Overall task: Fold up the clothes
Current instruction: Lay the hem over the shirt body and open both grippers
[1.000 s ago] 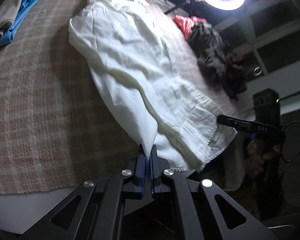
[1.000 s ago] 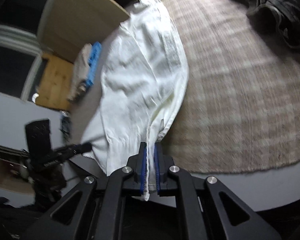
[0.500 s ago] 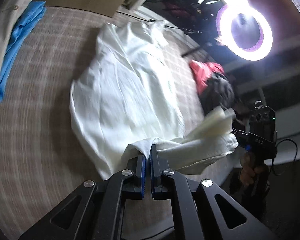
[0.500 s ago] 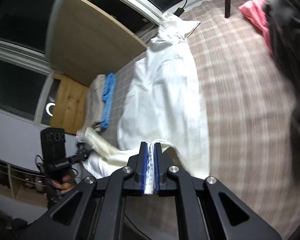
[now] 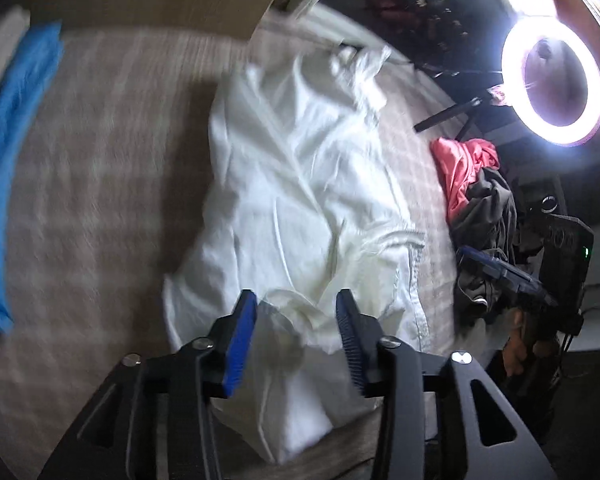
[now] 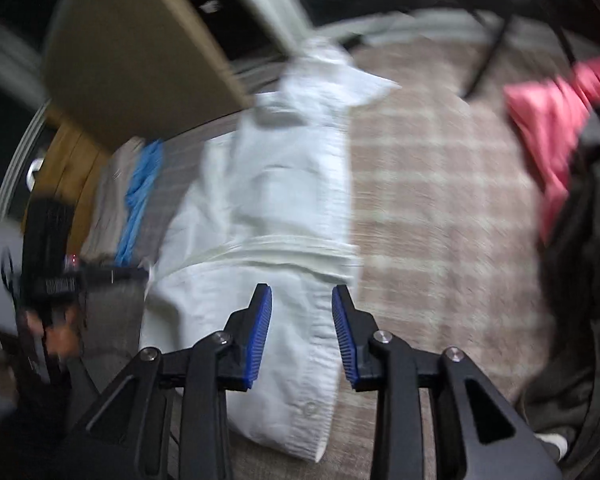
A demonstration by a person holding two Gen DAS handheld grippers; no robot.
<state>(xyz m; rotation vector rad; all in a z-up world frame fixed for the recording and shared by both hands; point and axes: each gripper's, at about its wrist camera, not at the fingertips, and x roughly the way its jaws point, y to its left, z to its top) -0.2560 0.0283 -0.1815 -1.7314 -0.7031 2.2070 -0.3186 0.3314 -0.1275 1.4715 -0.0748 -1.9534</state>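
Observation:
A white button shirt point(image 5: 300, 200) lies on the plaid-covered surface point(image 5: 100, 184), its lower part folded up over the body. My left gripper point(image 5: 296, 308) is open just above the folded hem, nothing between its blue pads. In the right wrist view the shirt point(image 6: 276, 200) runs away from me, collar at the far end. My right gripper point(image 6: 302, 304) is open over the folded button edge, holding nothing. Each gripper shows in the other's view: the right one point(image 5: 500, 272) and the left one point(image 6: 80, 276).
Folded blue and beige clothes point(image 5: 8, 152) lie at the left. A pink garment point(image 5: 460, 168) and dark clothes point(image 5: 488, 232) are piled at the right. A ring light point(image 5: 552, 76) glares beyond. A wooden board point(image 6: 132, 64) stands at the far edge.
Both grippers carried the shirt's lower hem up over the body, then opened and let go. The hem now lies folded on the shirt.

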